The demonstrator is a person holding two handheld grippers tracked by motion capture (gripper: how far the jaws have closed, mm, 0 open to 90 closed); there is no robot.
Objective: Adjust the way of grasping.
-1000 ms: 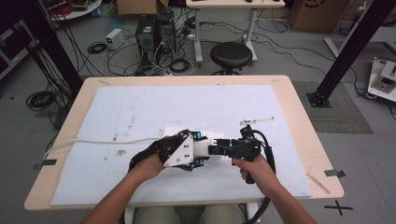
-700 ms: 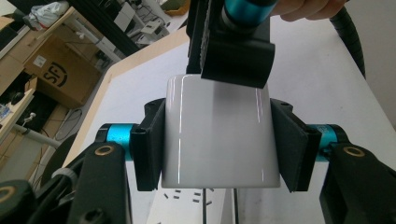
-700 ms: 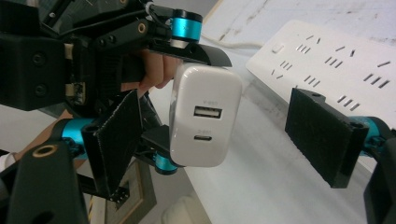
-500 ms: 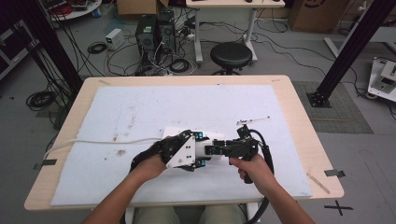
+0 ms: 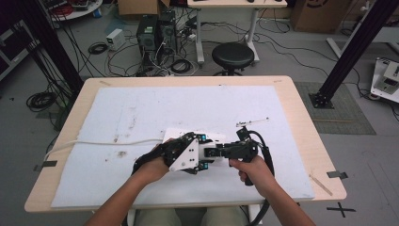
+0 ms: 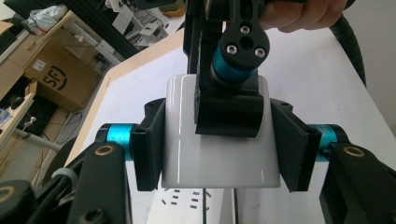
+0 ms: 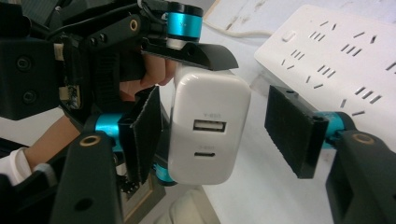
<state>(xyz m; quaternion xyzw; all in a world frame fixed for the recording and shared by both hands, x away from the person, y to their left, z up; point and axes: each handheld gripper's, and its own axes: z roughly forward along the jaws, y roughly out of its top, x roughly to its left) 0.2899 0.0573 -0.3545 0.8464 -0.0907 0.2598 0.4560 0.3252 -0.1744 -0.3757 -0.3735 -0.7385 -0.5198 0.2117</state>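
While the left tongs [image 6: 219, 140] stay clamped on the white charger [image 7: 205, 126] above the power strip [image 7: 336, 51] near the counter's front edge, the right tongs [image 7: 224, 133], closing, haven't gripped it; plugging in remains.

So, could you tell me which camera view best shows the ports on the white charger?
The right gripper view: the white charger faces that camera, with both ports plain. In the left gripper view it shows a smooth side, clamped in the left gripper. In the high view it is a small white patch between the hands.
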